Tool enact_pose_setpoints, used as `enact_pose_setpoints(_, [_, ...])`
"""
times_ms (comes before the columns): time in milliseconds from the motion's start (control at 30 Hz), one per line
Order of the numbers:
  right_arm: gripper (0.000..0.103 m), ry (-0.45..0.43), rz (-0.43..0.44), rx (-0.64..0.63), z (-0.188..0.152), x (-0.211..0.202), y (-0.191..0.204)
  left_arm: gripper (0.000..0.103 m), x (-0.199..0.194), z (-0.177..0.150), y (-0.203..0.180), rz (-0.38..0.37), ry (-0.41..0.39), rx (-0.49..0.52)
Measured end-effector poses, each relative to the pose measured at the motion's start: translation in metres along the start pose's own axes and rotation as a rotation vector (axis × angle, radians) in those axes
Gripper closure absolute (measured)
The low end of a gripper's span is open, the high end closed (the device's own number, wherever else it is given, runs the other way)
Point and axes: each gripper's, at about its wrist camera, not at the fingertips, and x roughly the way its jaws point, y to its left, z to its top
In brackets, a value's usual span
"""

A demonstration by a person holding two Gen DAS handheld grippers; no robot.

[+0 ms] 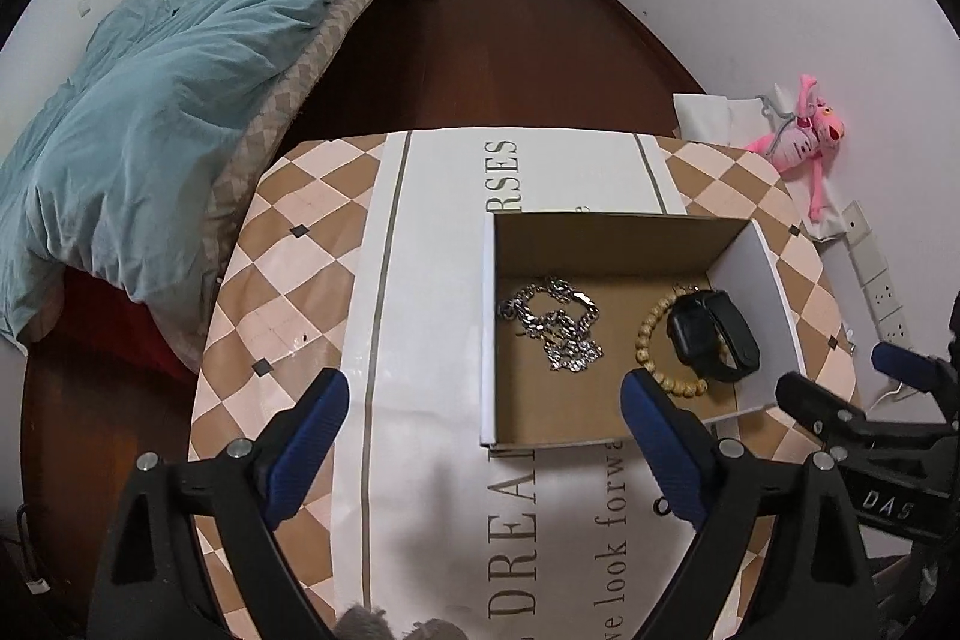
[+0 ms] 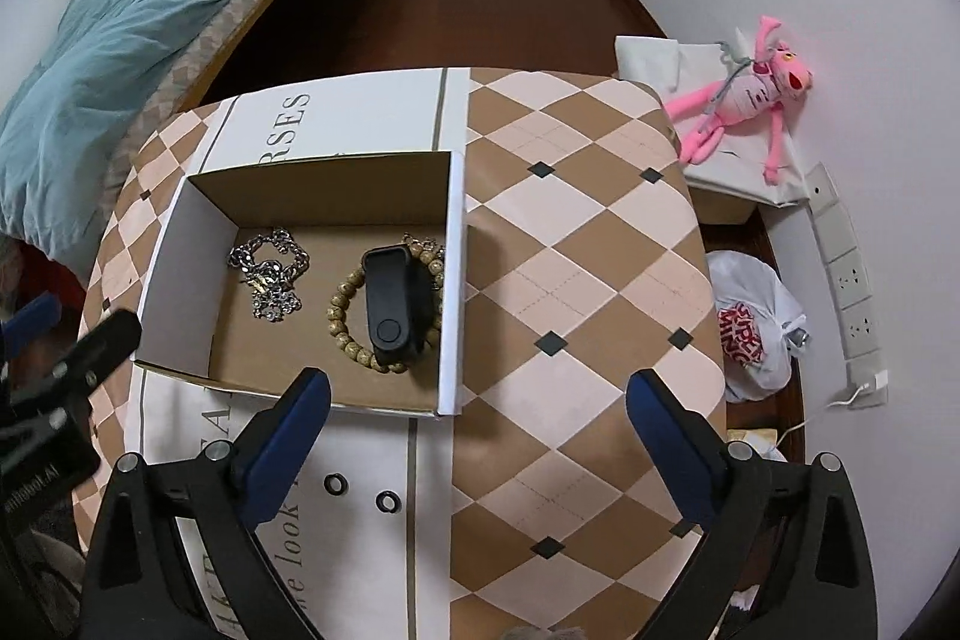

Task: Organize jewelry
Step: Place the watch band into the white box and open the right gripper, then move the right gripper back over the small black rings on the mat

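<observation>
Right wrist view, box (image 2: 453, 280) on table (image 2: 570, 250), chain (image 2: 270, 274), beads (image 2: 348, 316) and watch (image 2: 390, 298) inside box, right claw (image 2: 477, 436) and left claw (image 1: 483, 436) wide, empty, near box.

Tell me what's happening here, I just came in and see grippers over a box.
A person holds two grippers above a table, tidying jewelry. The cardboard box already contains a silver chain, a wooden bead bracelet and a black wristband lying on the beads. The left gripper and right gripper are open and hold nothing. Two small black rings remain outside.
</observation>
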Motion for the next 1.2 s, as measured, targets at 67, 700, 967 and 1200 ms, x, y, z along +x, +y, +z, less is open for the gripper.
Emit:
enact_pose_setpoints(67, [0.003, -0.006, -0.009, 0.005, -0.002, -0.003, 0.0, 0.011, -0.003, -0.002, -0.001, 0.007, -0.007, -0.001])
enact_pose_setpoints(700, [0.003, -0.261, -0.058, 0.036, -0.023, -0.117, 0.003, 0.011, -0.088, -0.012, 0.004, 0.042, -0.147, -0.066])
enact_pose_setpoints(967, [0.003, -0.335, -0.046, 0.038, -0.039, -0.163, 0.005, 0.011, -0.13, -0.02, 0.001, 0.024, -0.206, -0.045])
enact_pose_setpoints(1200, [0.003, -0.337, -0.013, 0.054, -0.049, -0.177, 0.007, 0.011, -0.141, -0.022, -0.001, 0.015, -0.214, -0.04])
